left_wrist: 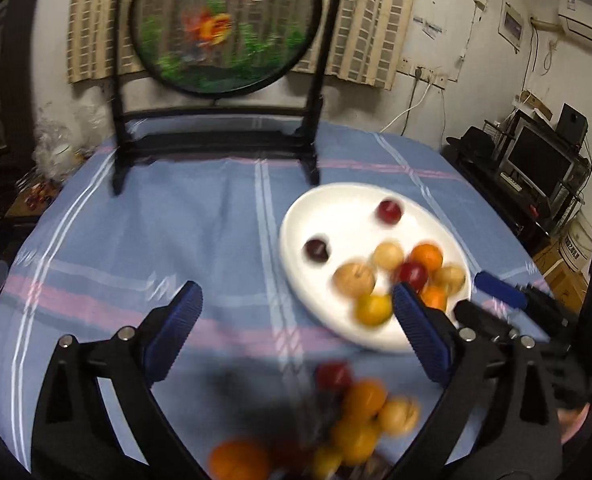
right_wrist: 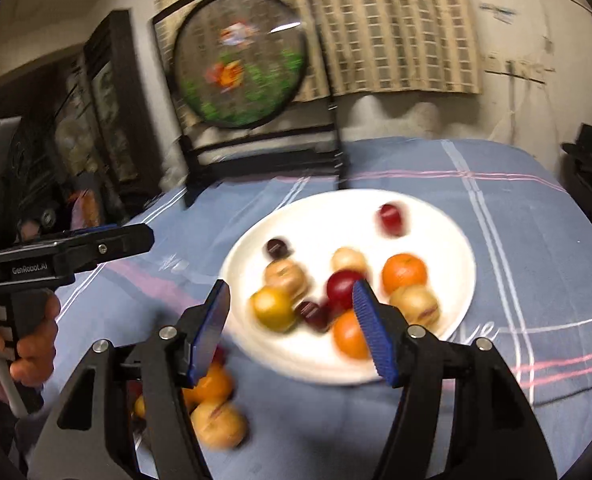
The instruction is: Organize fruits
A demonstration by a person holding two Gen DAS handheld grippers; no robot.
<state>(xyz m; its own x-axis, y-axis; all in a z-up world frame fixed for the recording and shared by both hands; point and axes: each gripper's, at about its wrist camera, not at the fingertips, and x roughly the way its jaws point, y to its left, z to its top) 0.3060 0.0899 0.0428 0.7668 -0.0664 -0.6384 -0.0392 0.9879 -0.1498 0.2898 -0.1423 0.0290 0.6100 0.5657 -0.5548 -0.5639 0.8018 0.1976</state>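
Fruit sits in two groups on the blue plaid tabletop (left_wrist: 136, 232): some on the white plate (right_wrist: 320, 216) (oranges, red plums, pale apricot-like pieces), the rest in a blurred loose pile (left_wrist: 352, 420) at 6 o'clock from it. The left tool (left_wrist: 296, 312) gapes wide, empty; the right tool (right_wrist: 292, 320) stands half open, gripping nothing.

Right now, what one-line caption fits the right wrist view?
Right gripper, fingers open and empty, above a white plate of mixed fruit on a blue plaid tablecloth, more fruit piled nearby.
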